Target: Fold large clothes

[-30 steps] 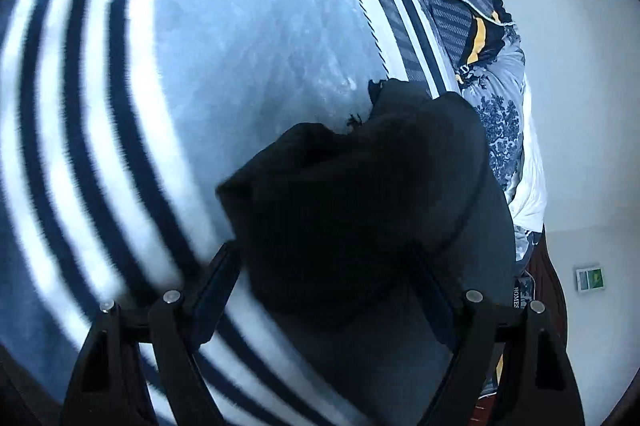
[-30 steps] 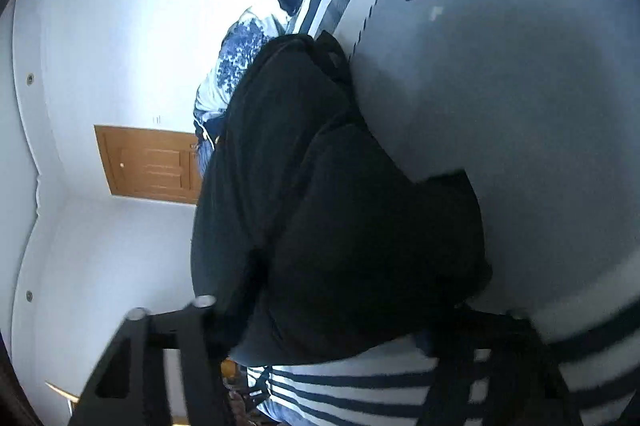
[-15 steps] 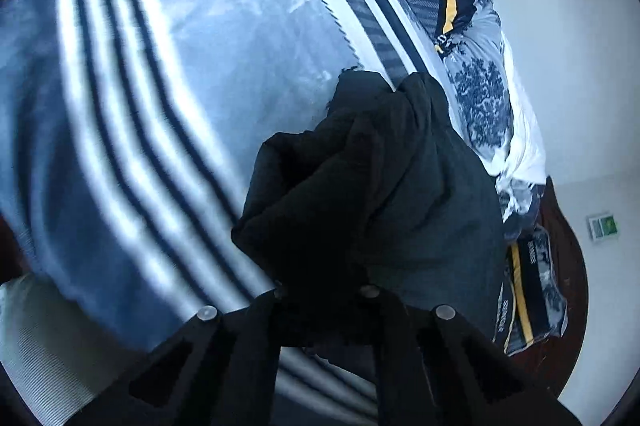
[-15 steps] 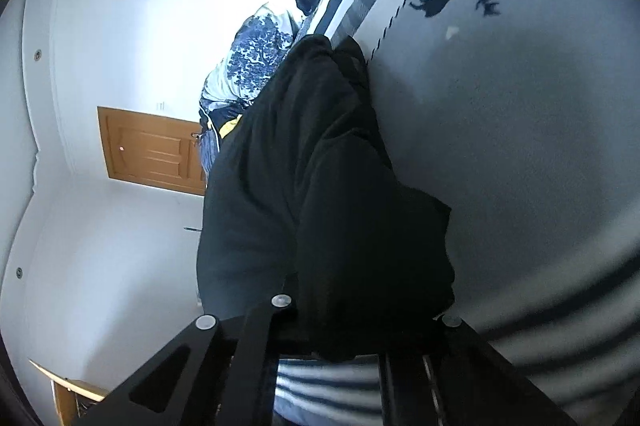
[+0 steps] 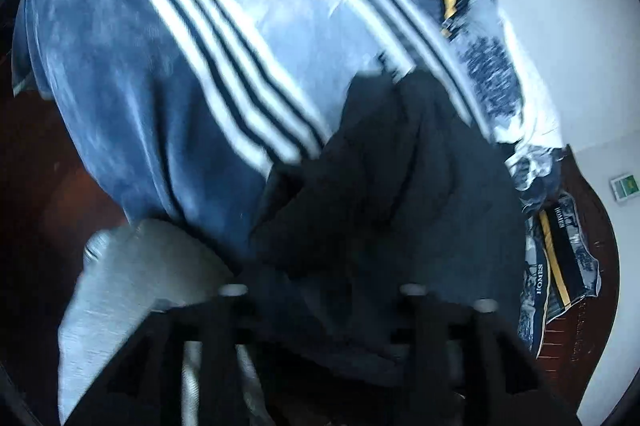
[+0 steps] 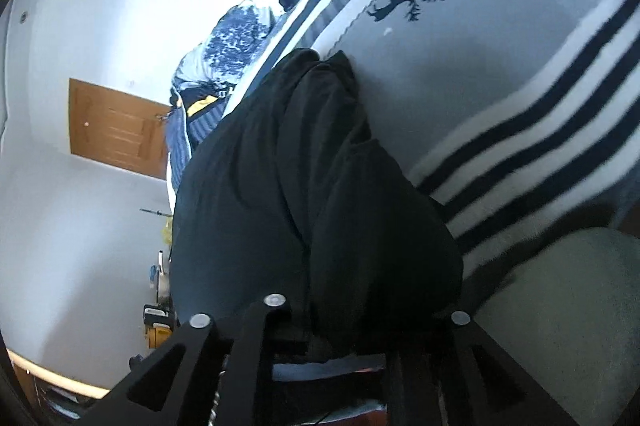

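1. Pulled back and raised since a second ago: both views now take in more of the bed, with the foot edge of the blanket and the dark floor newly in sight on the left.
2. Far left of the left wrist view: dark floor (image 5: 36,185), then the blue blanket (image 5: 132,97) with white and navy stripes draped over the bed's edge, and a pale grey fabric (image 5: 132,282) below it.
3. Centre: black garment (image 5: 392,193), bunched and hanging from the left hand-held gripper (image 5: 324,310), trailing up across the blanket; image blurred.
4. Left hand-held gripper fingers close together and clamped on the garment's near edge.
5. Right of that: crumpled blue-and-white floral bedding (image 5: 492,81) along the bed's side, and a white wall (image 5: 568,25).
6. Right wrist view, far left: white wall with a wooden door (image 6: 116,127), then the floral bedding (image 6: 236,37).
7. Centre: black garment (image 6: 304,193) gathered in thick folds, running from the blanket down into the right hand-held gripper (image 6: 360,330).
8. Right hand-held gripper squeezed onto the garment's lower bulge, cloth filling the gap.
9. Right: grey blanket panel with a dark deer motif (image 6: 404,3), then stripes, then pale grey fabric (image 6: 568,306) at the corner.
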`<state>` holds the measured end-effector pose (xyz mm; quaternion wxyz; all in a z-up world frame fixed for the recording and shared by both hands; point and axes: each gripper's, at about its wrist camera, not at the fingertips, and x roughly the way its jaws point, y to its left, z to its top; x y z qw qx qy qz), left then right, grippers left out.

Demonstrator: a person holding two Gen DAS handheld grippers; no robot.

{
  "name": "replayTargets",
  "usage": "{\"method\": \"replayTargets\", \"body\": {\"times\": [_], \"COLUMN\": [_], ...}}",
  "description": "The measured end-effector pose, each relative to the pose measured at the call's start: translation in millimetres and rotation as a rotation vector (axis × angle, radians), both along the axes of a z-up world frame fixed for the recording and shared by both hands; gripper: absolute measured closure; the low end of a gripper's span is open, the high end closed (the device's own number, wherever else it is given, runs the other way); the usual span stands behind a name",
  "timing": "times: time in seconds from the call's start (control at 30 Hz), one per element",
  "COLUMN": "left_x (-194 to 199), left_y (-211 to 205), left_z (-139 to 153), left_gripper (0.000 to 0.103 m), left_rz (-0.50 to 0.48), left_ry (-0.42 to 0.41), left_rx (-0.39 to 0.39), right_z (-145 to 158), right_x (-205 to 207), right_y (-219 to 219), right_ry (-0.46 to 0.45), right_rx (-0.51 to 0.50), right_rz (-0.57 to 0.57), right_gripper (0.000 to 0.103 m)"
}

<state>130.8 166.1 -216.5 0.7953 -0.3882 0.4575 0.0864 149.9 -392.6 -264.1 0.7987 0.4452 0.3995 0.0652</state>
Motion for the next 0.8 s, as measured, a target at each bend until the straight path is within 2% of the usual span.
{"method": "replayTargets", "body": {"times": [0.03,0.07,0.1,0.17,0.3,0.37,0.43,0.57,0.7,0.77,0.8], "left_x": [-2.8,-5.0,-6.1,-0.8,24.7,43.6,71.8,134.5,187.7,212.5,223.0], "left_y": [0.7,0.6,0.5,-3.2,-12.5,-18.3,-24.5,-33.6,-43.5,-43.7,-42.8], "left_z": [9.6,18.9,29.6,47.9,59.9,59.2,54.7,35.5,16.2,3.0,-4.2], "left_gripper": [0.034,0.033,0.032,0.031,0.031,0.031,0.031,0.031,0.031,0.031,0.032], "left_rz": [0.005,0.007,0.005,-0.019,-0.093,-0.124,-0.187,-0.289,-0.323,-0.329,-0.323], "left_ry": [-0.022,-0.045,-0.072,-0.1,-0.12,-0.121,-0.111,-0.041,0.031,0.06,0.077], "left_rx": [0.037,0.079,0.126,0.198,0.283,0.315,0.363,0.38,0.381,0.368,0.348], "right_z": [6.3,14.5,22.9,41.7,73.7,91.9,101.1,95.4,63.0,48.3,38.6], "right_x": [-4.2,-11.1,-12.1,-21.1,-12.0,7.5,36.4,104.2,184.2,215.7,231.7], "right_y": [-2.8,-5.1,-6.1,-9.3,-10.5,-8.0,-3.0,-8.3,-19.1,-24.4,-29.8], "right_ry": [-0.007,-0.017,-0.024,-0.063,-0.123,-0.156,-0.174,-0.097,0.041,0.093,0.121], "right_rx": [-0.026,-0.062,-0.1,-0.169,-0.252,-0.271,-0.245,-0.176,-0.16,-0.191,-0.206], "right_rz": [-0.013,-0.032,-0.058,-0.064,-0.008,0.044,0.114,0.184,0.209,0.222,0.204], "right_gripper": [0.057,0.042,0.019,0.019,0.019,0.019,0.019,0.019,0.023,0.031,0.039]}}
